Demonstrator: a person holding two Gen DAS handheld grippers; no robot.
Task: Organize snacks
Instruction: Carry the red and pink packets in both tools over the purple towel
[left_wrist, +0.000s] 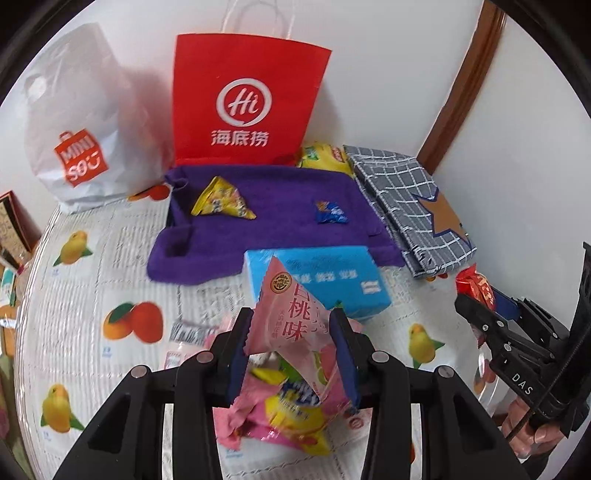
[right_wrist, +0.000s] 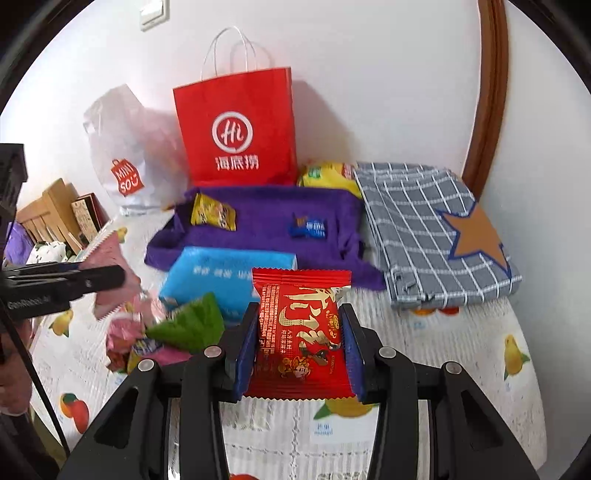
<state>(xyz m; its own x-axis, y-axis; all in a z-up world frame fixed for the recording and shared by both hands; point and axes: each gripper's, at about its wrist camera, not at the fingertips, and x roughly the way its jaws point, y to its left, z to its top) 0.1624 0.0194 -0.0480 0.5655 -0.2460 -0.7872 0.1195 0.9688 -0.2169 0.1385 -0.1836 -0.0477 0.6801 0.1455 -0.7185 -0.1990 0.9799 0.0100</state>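
My left gripper (left_wrist: 291, 332) is shut on a pink peach-flavour snack packet (left_wrist: 295, 325), held above a pile of loose snacks (left_wrist: 280, 417) on the table. My right gripper (right_wrist: 299, 343) is shut on a red snack packet (right_wrist: 301, 332) with gold lettering. From the right wrist view the left gripper (right_wrist: 122, 275) shows at the left with the pink packet (right_wrist: 109, 254). A purple cloth (left_wrist: 273, 214) lies behind, carrying a yellow packet (left_wrist: 221, 201) and a small blue packet (left_wrist: 330, 214). The right gripper (left_wrist: 469, 306) appears at the left view's right edge.
A blue tissue pack (left_wrist: 325, 280) lies in front of the purple cloth. A red paper bag (left_wrist: 243, 99) and a white plastic bag (left_wrist: 85, 129) stand against the wall. A folded grey checked cloth (left_wrist: 410, 206) lies right, a yellow bag (left_wrist: 325, 157) behind it. A green packet (right_wrist: 192, 325) tops the pile.
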